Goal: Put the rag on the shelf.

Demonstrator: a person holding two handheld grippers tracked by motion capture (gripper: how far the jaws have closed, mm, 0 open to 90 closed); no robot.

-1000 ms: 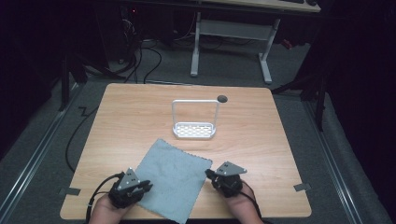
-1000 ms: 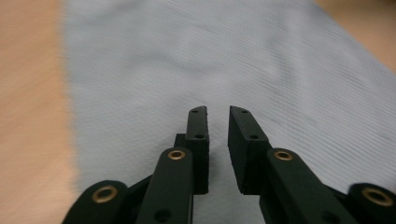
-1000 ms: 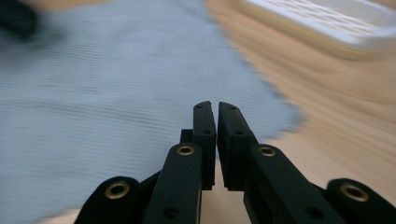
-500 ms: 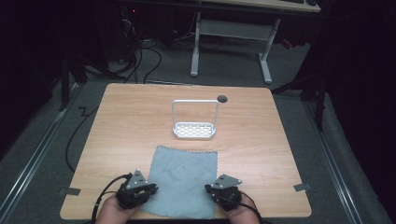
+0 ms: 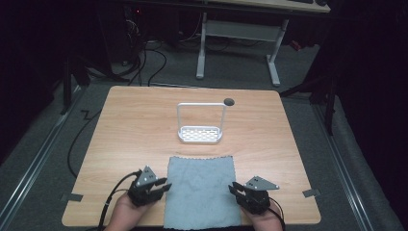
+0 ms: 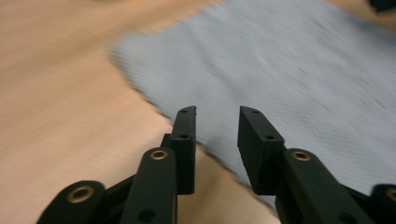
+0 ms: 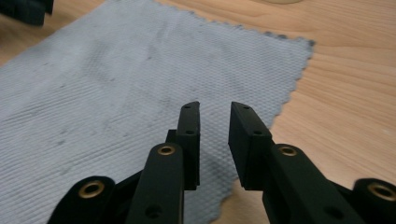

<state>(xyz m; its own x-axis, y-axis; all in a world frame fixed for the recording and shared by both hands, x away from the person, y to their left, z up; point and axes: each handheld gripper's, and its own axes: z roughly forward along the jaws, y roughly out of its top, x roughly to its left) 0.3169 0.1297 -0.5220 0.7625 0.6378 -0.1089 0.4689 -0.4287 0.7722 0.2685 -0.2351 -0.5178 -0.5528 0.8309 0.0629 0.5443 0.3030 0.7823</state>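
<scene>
Grey cloth [image 5: 201,191], white rack [image 5: 200,124] beyond

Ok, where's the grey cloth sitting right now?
In the high view the flat grey woven cloth lies at the wooden table's near edge, between the left gripper and right gripper, just short of the white wire rack.

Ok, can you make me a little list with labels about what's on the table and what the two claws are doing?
table: wooden table
cloth: grey cloth, flat at the near edge, overhanging it slightly
rack: white wire rack, behind the cloth, apart from it
hole: dark round hole near the far edge
left claw: left claw, open, at the cloth's left edge
right claw: right claw, open, at the cloth's right edge
held: nothing
</scene>
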